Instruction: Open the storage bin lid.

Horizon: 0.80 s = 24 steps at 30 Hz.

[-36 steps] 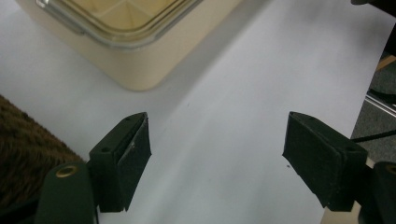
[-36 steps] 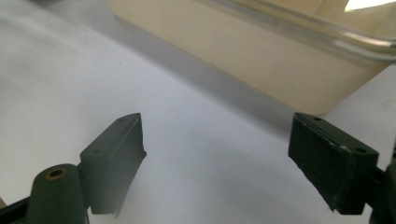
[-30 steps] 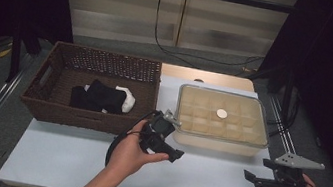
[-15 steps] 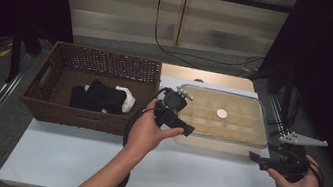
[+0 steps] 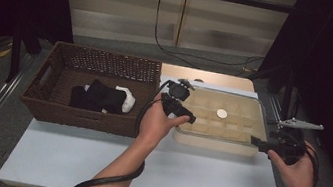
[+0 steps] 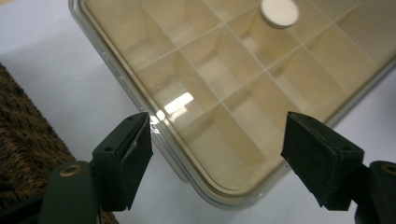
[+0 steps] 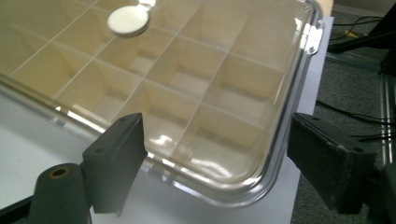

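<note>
Risk ahead: both my grippers, left (image 6: 217, 158) and right (image 7: 215, 161), hover spread over the box (image 5: 227, 142) corners; uneven pinching could slide the lid (image 6: 219, 74) sideways.

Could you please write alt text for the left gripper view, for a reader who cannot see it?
The left claw, open, frames the near corner of a clear-lidded compartment box on a white table. A small white disc sits on the lid near the top edge, and a brown wicker basket shows at the lower left.
</note>
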{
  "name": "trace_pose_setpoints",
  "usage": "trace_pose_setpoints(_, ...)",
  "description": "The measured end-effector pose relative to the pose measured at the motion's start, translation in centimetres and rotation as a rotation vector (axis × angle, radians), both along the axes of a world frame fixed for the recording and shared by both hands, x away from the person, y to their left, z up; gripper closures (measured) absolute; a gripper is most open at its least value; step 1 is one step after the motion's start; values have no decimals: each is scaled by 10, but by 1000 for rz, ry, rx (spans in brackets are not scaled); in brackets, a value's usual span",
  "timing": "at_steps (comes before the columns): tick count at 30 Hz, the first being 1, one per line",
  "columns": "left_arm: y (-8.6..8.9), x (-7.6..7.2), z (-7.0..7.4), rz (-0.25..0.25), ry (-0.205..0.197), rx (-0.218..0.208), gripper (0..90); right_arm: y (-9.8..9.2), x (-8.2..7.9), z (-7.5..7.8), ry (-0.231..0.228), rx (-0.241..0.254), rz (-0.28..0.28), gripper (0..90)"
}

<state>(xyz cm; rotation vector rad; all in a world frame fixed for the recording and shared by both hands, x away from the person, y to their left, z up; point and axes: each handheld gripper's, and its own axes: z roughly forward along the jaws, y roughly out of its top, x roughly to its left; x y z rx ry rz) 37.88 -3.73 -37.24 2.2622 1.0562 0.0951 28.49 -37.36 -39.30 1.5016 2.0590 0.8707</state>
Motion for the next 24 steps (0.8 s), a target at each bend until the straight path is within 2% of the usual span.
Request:
trace_pose_setpoints(2, -1, 6, -3, 13, 12, 6, 246, -3, 8, -1, -2, 21, -20, 189)
trace_pose_setpoints(4, -1, 10, -6, 31, 22, 16, 247, -4, 10, -2, 1, 17, -27, 189)
trace_pose_setpoints(7, 2, 17, -10, 60, 45, 7, 248, -5, 19, -5, 4, 31, -48, 189)
trace_pose_setpoints(14, -1, 23, -18, 75, 62, -3, 249, -4, 28, -13, 19, 52, -68, 181)
trace_pose_setpoints(16, -2, 25, -20, 86, 71, -3, 251, -4, 31, -17, 31, 44, -83, 174)
trace_pose_setpoints(17, -1, 26, -21, 76, 73, 1, 251, -4, 31, -17, 31, 44, -83, 174)
trace_pose_setpoints(21, -2, 29, -26, 88, 84, -11, 255, -8, 34, -21, 33, 89, -88, 163)
trace_pose_setpoints(23, -4, 29, -27, 89, 90, -14, 273, -10, 36, -22, 50, 116, -99, 158)
trace_pose_setpoints(24, -4, 29, -28, 88, 91, -13, 273, -10, 36, -22, 50, 116, -99, 158)
